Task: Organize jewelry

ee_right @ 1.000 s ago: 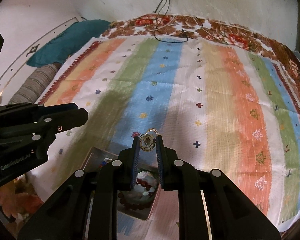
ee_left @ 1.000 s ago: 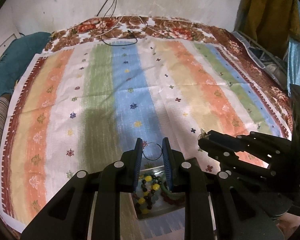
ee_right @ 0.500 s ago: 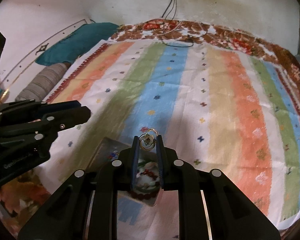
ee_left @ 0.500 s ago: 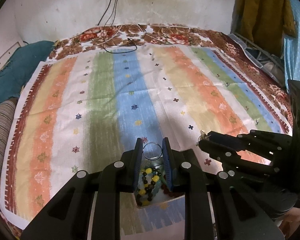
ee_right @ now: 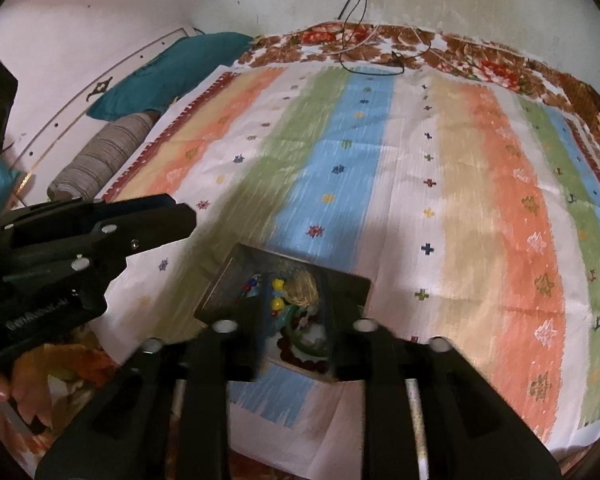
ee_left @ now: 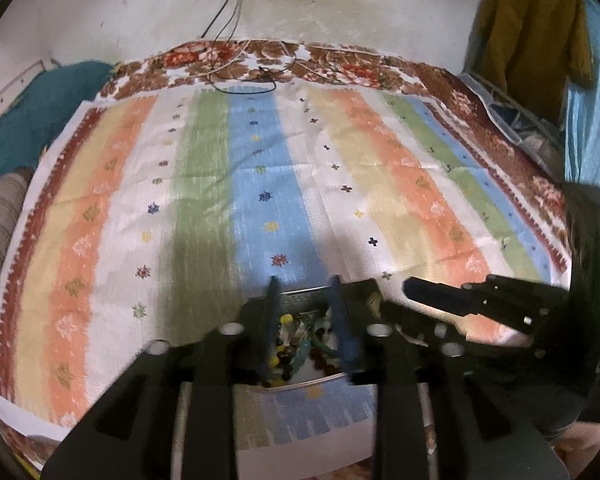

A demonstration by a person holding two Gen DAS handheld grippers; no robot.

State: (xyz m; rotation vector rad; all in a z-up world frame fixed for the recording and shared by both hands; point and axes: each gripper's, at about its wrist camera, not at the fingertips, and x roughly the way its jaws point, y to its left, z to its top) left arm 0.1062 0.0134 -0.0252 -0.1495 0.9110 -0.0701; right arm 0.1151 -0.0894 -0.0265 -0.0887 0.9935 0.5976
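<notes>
Both rings gone; L gripper (ee_left: 305, 312), R gripper (ee_right: 296, 312) now apart over tray (ee_right: 220, 284).

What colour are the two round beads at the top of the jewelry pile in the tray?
Bright yellow beads, seen best in the right wrist view, in the metal tray.

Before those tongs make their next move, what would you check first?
1. Left tongs open, nothing visible between the fingers: ok.
2. Right tongs open, nothing visible held: ok.
3. Both tongs positioned over the metal tray: ok.
4. Tray lying flat on the striped cloth: ok.
5. Beads inside the tray, none seen on the cloth: ok.
6. Small pieces sorted within the tray: cannot tell, blurred and partly hidden by the fingers.
</notes>
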